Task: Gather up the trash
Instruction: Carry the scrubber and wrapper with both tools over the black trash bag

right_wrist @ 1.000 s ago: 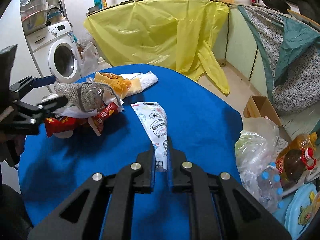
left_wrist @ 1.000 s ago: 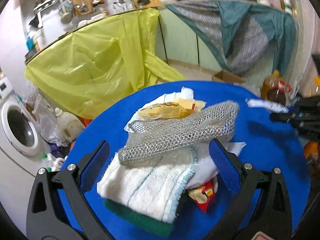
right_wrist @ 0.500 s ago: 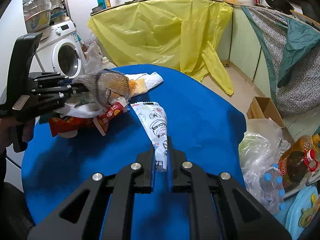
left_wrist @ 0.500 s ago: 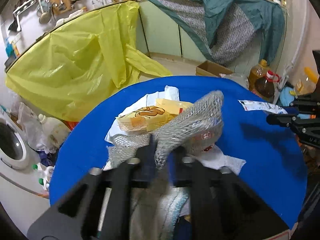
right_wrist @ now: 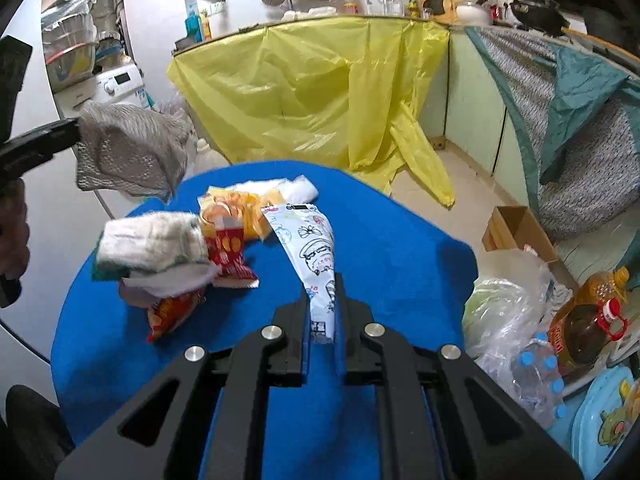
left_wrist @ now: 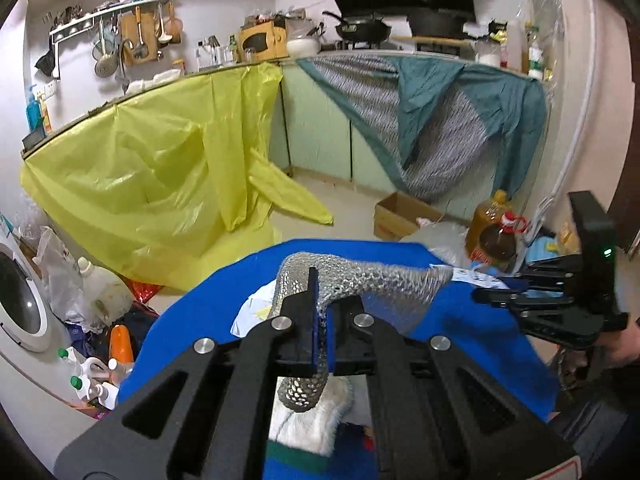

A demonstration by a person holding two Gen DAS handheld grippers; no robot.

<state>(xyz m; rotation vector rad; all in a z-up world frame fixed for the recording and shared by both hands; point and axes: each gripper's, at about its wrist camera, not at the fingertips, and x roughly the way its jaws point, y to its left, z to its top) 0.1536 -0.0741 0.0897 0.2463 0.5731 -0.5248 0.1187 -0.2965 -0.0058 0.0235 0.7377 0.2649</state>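
Note:
My left gripper [left_wrist: 323, 320] is shut on a grey mesh cloth [left_wrist: 360, 280] and holds it in the air above the round blue table [left_wrist: 480, 340]. The right wrist view shows that cloth [right_wrist: 132, 152] hanging from the left gripper [right_wrist: 74, 134] at the left. Below it a pile stays on the table: a white towel [right_wrist: 152, 240], red snack wrappers [right_wrist: 230, 252] and a yellow wrapper [right_wrist: 236, 208]. My right gripper [right_wrist: 322, 312] is shut on the near end of a long white printed wrapper [right_wrist: 316, 248], which lies on the table.
A yellow plastic sheet [right_wrist: 320, 92] hangs from the counter behind the table. A washing machine [left_wrist: 20, 308] and bottles stand at the left. At the right are a cardboard box [right_wrist: 516, 228], a plastic bag [right_wrist: 508, 292] and an oil bottle [right_wrist: 584, 316].
My left gripper went from open around the pile to shut on the mesh cloth, then rose and lifted it off the towel. The right gripper kept still on the wrapper.

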